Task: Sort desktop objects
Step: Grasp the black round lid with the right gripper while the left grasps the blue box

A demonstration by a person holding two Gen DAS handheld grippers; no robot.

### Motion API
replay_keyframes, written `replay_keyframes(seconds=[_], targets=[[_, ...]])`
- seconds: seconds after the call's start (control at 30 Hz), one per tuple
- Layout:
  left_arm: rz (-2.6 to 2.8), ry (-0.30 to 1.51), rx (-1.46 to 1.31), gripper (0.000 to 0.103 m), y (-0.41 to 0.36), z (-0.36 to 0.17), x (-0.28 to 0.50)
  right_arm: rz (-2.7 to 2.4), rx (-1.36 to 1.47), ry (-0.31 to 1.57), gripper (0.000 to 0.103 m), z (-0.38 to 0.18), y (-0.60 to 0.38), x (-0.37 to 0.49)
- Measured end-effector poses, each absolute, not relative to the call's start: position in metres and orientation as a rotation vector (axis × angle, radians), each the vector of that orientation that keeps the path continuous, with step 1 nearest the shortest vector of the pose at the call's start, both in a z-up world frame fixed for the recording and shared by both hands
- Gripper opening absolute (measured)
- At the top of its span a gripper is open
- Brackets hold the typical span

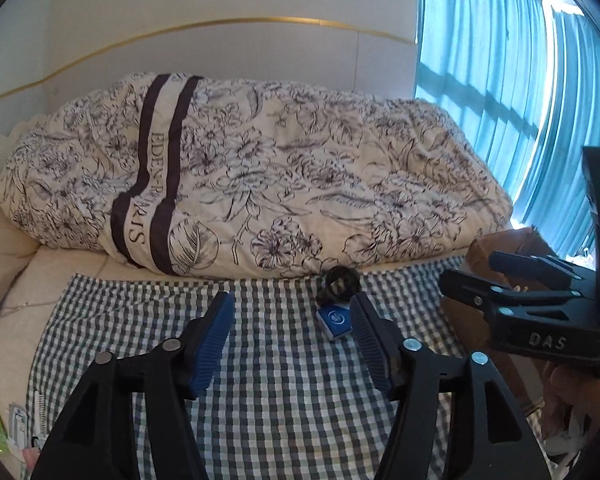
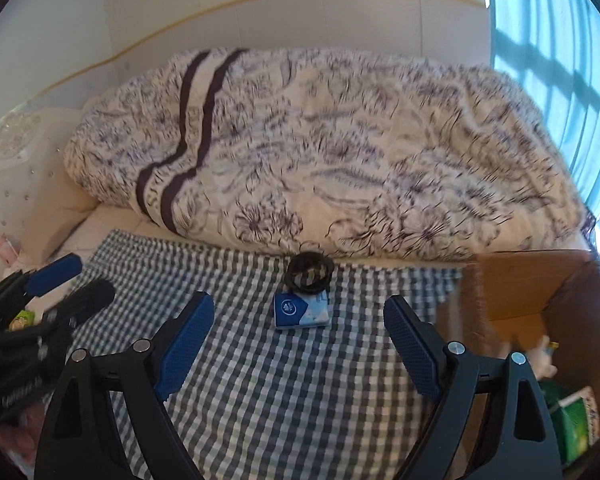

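Both my grippers are spread and empty: the left gripper and the right gripper hover above the checked cloth. To do this well, I judge I should lower the right one squarely over the blue packet and pinch its long edges. It is flat, blue and white, touching the dark coiled band behind it, left of the cardboard box.
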State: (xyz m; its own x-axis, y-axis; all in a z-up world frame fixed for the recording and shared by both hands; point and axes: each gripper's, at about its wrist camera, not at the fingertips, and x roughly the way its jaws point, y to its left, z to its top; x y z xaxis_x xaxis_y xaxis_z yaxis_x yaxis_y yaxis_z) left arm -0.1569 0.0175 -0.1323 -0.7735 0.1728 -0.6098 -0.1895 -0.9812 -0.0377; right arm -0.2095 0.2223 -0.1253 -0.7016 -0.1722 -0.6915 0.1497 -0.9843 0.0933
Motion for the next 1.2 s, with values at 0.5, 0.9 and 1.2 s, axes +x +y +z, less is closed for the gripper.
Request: replay_keyframes(seconds=[0.5,0.9,1.2], targets=[[2.702,0.031,-1.133,0.079,0.029,-0.244,-0.225,-2.682,1.391,-0.036,0.053,-0.240,0.229,-0.339],[2.576,0.003,-1.194,0.079,0.080,-0.303,-0.267,-2.619,1.439,-0.093,0.033,-0.283,0.235,-0.376],[2.536,-0.102,-1.230,0.081,0.096,-0.323,-0.290,-2.706,1.342,-0.137,0.009,-0.270,0.247,-0.368]])
